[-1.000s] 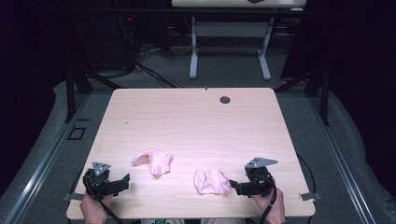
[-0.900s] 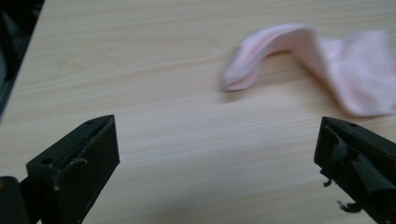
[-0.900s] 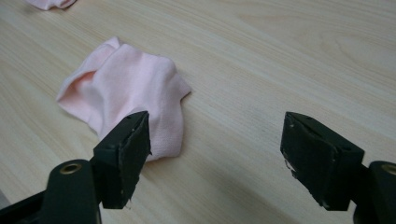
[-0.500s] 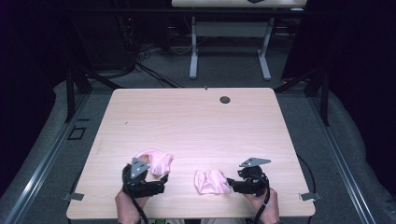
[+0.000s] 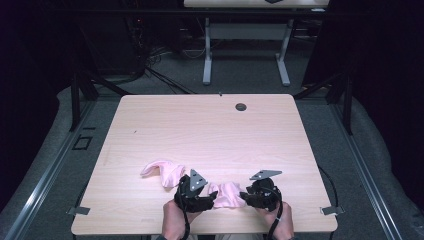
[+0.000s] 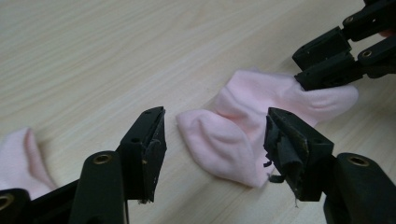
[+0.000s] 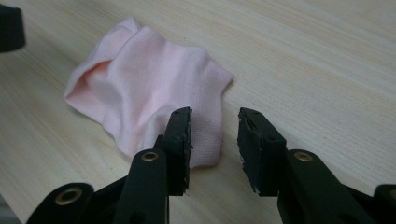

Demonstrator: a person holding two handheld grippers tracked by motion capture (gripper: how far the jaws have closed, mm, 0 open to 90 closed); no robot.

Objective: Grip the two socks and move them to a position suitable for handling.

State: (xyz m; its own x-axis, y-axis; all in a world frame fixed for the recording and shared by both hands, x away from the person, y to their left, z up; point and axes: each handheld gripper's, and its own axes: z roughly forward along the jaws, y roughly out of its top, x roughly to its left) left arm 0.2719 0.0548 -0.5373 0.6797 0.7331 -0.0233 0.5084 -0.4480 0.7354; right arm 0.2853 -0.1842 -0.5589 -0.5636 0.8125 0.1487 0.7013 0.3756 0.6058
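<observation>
Count on the worktop [image 5: 210,125]: two socks, two grippers, one round insert.

Pink socks, two: one [image 5: 162,171] lying toward the left near edge, one [image 5: 227,194] between the grippers. Grippers, two: left gripper [image 5: 206,199] and right gripper [image 5: 246,196], each with two black jaws and one grey three-cornered plate on top. Hands, two, entering from the near edge. Dark round insert [image 5: 241,106], one, near the far edge. Second table [image 5: 250,4] behind, one, on two pale legs.
</observation>
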